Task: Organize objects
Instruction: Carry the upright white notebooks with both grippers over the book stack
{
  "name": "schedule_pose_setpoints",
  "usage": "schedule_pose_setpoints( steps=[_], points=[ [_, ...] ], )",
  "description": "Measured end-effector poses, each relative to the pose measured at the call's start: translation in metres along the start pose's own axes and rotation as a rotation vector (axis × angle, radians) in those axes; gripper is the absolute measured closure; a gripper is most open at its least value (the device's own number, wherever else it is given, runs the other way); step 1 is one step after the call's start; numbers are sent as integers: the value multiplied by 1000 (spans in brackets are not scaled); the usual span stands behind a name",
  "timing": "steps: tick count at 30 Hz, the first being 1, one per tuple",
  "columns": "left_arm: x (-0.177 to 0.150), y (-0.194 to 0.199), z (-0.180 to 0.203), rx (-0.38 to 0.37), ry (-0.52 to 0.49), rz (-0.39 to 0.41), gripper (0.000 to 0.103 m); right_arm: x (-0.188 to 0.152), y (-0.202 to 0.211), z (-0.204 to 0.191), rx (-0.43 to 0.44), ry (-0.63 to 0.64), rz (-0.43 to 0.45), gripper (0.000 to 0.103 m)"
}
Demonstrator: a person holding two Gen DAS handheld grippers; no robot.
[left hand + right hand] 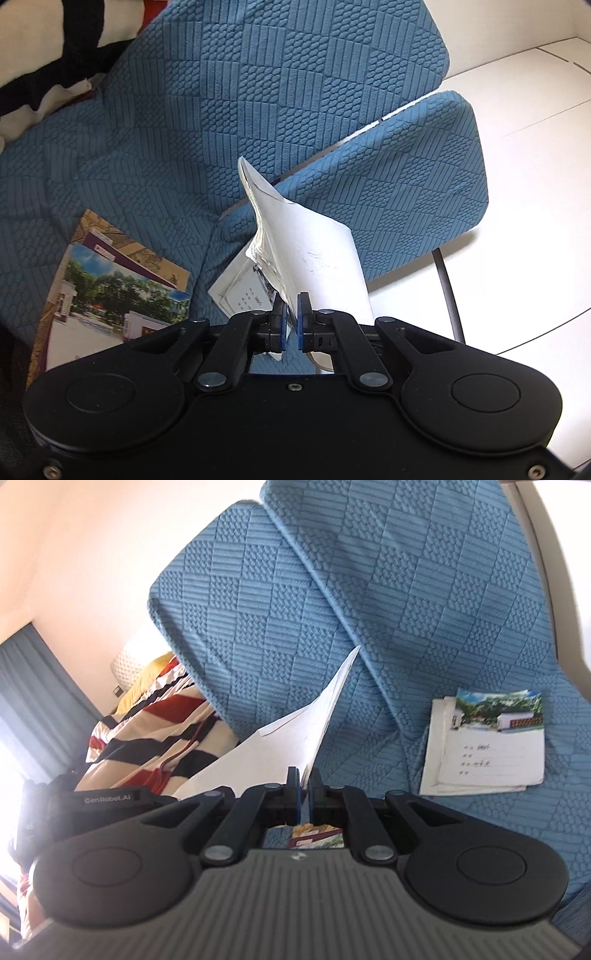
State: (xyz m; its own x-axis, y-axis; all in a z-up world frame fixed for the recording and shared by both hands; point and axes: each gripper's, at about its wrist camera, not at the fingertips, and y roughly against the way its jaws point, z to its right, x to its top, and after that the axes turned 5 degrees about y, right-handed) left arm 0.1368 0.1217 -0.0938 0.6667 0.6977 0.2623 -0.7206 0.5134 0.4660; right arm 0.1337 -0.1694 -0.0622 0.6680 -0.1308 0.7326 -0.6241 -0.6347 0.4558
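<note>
Left wrist view: the left gripper (291, 301) has its fingers (303, 302) drawn nearly together, clamped on the lower edge of a white booklet (314, 254). The booklet rises from the fingers, bent and tilted, with its loose page edges fanned on the left side. It hangs above the blue textured sofa cover (207, 110). A second booklet (242, 290) lies on the sofa just behind and left of the fingers, partly hidden by the held one. A stack of picture-cover booklets (110, 291) lies flat on the sofa at lower left. A striped cushion (44, 48) occupies the upper left corner. White floor tiles (524, 155) and a dark metal leg (448, 291) lie to the right.

Right wrist view: the right gripper (303, 781) has its fingers (293, 780) almost closed, pinching the edge of a white sheet or booklet (295, 738) that extends up and left to a point. A pile of booklets with a photo cover (487, 738) rests on the blue sofa seat (369, 627) at right, well apart from the fingers. A striped blanket (155, 731) lies at left, beside a blue curtain (33, 686)
</note>
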Motion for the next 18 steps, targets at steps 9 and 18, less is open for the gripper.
schedule_pose_setpoints(
  steps=[9, 18],
  points=[
    [-7, 16, -31, 43, 26, 0, 99, -20, -14, -13, 2, 26, -63, 96],
    [-15, 15, -62, 112, 53, -12, 99, -39, -34, -11, -7, 37, -135, 96]
  ],
)
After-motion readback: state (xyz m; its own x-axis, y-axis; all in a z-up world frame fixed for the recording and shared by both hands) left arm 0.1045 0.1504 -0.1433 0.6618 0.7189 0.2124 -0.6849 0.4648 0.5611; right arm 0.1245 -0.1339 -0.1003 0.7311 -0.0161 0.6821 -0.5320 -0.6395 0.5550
